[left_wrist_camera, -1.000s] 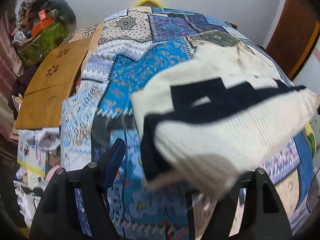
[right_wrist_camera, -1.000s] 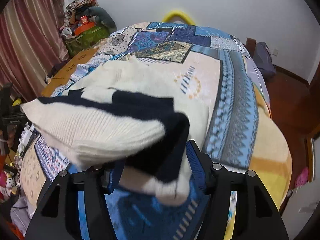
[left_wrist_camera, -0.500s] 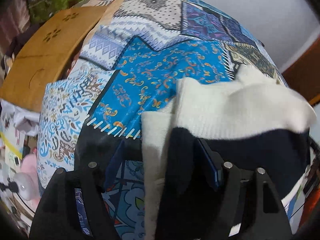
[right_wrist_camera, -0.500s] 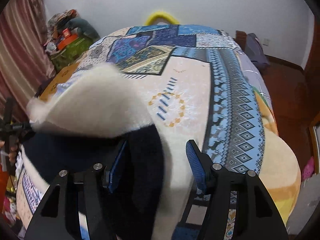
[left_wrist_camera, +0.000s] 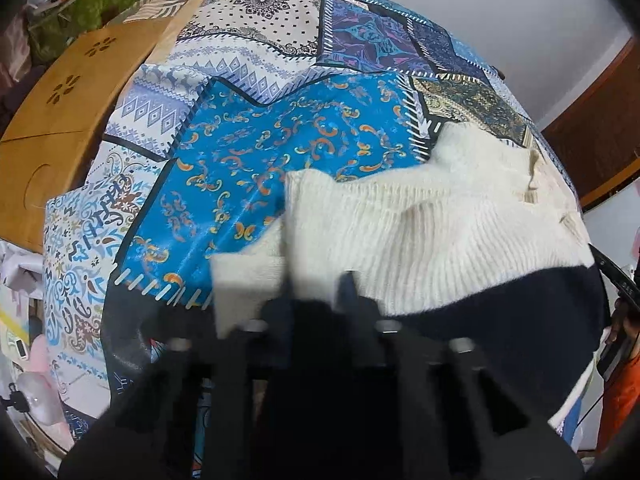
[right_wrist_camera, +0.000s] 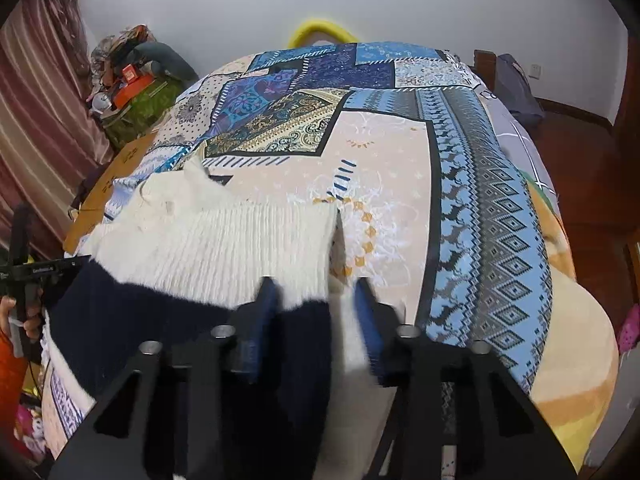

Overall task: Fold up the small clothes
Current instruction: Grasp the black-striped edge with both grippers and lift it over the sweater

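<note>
A cream knit sweater (left_wrist_camera: pixel 420 232) with a dark navy band (left_wrist_camera: pixel 520 328) lies folded over on the patchwork bedspread (left_wrist_camera: pixel 256 152). My left gripper (left_wrist_camera: pixel 316 300) sits at its near left edge with the jaws close together on the navy fabric; the view is blurred. In the right wrist view the sweater (right_wrist_camera: pixel 224 240) lies left of centre, and my right gripper (right_wrist_camera: pixel 316 300) stands part open over its near right corner, with navy and cream fabric between the blue pads (right_wrist_camera: pixel 370 320).
A wooden board (left_wrist_camera: pixel 52 120) lies at the bed's left side. Piled bags and boxes (right_wrist_camera: pixel 132 80) stand in the far left corner by a curtain (right_wrist_camera: pixel 36 128). A yellow hoop (right_wrist_camera: pixel 320 30) sits behind the bed. Wooden floor (right_wrist_camera: pixel 580 168) lies right.
The sweater's near half was lifted, carried over away from me and laid on the far half. Both grippers came down to the bed; the left jaws have closed in.
</note>
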`<state>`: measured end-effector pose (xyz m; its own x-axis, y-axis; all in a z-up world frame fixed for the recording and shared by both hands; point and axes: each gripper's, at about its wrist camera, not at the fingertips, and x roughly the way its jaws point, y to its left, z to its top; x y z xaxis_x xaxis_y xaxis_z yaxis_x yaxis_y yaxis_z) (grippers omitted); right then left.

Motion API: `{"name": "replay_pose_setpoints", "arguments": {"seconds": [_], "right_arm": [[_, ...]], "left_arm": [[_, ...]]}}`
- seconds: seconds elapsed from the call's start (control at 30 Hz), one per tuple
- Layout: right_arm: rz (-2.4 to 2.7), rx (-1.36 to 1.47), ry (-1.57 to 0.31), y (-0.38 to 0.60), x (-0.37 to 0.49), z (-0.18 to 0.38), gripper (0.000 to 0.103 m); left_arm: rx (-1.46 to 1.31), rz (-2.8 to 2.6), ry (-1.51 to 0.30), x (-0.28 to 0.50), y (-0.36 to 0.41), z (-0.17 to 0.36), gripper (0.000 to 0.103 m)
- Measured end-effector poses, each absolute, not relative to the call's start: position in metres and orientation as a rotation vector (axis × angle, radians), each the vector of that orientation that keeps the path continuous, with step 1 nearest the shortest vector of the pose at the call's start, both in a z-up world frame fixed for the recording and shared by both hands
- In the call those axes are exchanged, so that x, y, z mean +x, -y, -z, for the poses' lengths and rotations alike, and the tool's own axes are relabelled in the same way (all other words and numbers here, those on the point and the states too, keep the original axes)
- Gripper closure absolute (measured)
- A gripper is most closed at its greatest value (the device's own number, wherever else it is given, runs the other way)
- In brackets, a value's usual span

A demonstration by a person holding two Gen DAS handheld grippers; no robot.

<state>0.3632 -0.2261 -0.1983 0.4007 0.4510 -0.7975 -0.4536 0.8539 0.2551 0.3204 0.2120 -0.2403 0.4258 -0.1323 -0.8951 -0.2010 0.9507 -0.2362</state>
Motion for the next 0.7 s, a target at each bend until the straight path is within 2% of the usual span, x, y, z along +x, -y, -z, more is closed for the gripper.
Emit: {"name": "replay_pose_setpoints", "arguments": {"seconds": [0.03, 0.1, 0.23, 0.37, 0.6, 0.7], "right_arm": [[-0.583, -0.001, -1.012, 0.225, 0.364, 0.198, 0.091], [-0.587, -0.030, -0.998, 0.221, 0.362, 0.195, 0.094], [-0.588, -0.089, -0.890, 0.217, 0.351, 0.175, 0.096], [-0.565, -0.102, -0.818, 0.219, 0.349, 0.160, 0.096], [-0.513, -0.147, -0.908, 0.212, 0.359, 0.190, 0.096], [-0.511, -0.157, -0.964, 0.211, 0.359, 0.199, 0.094]], "left_arm": [[-0.321, -0.049, -1.128, 0.320, -0.212, 0.238, 0.095], [-0.284, -0.062, -1.092, 0.315, -0.211, 0.229, 0.095], [-0.258, -0.108, -0.993, 0.299, -0.217, 0.204, 0.096], [-0.259, -0.139, -0.974, 0.295, -0.225, 0.201, 0.096], [-0.246, -0.154, -1.093, 0.303, -0.222, 0.246, 0.094], [-0.190, -0.156, -1.086, 0.300, -0.215, 0.243, 0.088]]}}
